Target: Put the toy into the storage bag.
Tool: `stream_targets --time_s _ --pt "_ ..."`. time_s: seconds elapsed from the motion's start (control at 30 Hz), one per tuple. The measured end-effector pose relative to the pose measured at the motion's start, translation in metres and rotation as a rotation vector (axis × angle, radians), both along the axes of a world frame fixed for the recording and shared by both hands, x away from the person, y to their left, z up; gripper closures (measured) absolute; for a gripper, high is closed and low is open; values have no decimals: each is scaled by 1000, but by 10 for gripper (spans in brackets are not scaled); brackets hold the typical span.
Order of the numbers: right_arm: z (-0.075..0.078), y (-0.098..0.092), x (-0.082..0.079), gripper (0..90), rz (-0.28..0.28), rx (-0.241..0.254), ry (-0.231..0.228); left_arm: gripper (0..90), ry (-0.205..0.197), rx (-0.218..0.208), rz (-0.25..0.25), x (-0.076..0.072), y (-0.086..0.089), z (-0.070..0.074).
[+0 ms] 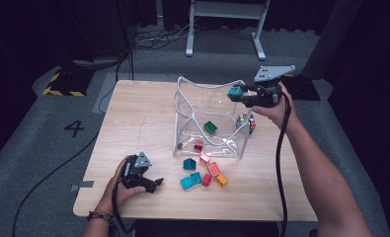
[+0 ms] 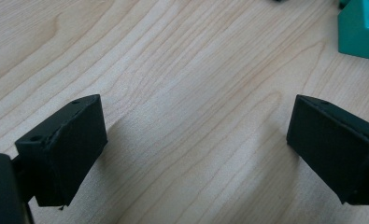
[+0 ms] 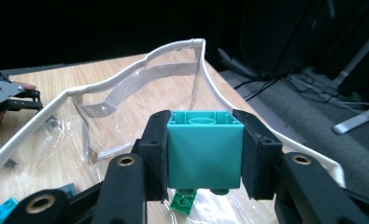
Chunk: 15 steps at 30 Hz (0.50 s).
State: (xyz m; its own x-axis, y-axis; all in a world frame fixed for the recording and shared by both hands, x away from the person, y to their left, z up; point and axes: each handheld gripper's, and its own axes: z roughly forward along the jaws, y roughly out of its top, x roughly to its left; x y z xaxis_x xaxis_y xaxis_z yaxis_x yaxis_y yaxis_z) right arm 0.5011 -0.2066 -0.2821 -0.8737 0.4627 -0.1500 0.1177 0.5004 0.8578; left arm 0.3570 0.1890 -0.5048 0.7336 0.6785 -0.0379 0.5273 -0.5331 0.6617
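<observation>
Wood tabletop's fine, but my right gripper (image 1: pixel 238 92) pinching the teal block (image 1: pixel 235 91) at upper right could snag the clear bag (image 1: pixel 182 118)'s floppy rim, while my left gripper (image 1: pixel 153 183) sits spread wide.

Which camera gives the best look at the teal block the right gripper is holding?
The right gripper view: the teal block sits large between the right gripper pads. The high view shows it small above the clear bag.

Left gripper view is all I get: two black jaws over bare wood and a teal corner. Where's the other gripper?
Observer: The right gripper is up over the clear bag, shut on a teal block.
Operator: Anything in that bag already?
Observer: Yes, a green block and a red block lie on its floor.
Operator: And my teal corner?
Observer: It's among loose blocks lying in front of the bag.
</observation>
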Motion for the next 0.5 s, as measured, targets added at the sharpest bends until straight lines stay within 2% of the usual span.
stream_targets --time_s 0.03,0.07,0.1,0.17,0.27,0.5 --pt "-1 5 6 591 3 -24 9 51 0 0 0 0 0 0" --pt "-1 5 6 591 3 -24 9 51 0 0 0 0 0 0" --pt "-1 11 9 591 23 -53 14 51 0 0 0 0 0 0" --pt "-1 13 10 591 36 -62 20 51 1 -2 3 0 0 0" --pt "-1 21 15 591 56 -103 34 51 -1 0 0 0 0 0" --pt "-13 43 23 591 81 -192 75 51 0 -1 1 0 0 0"
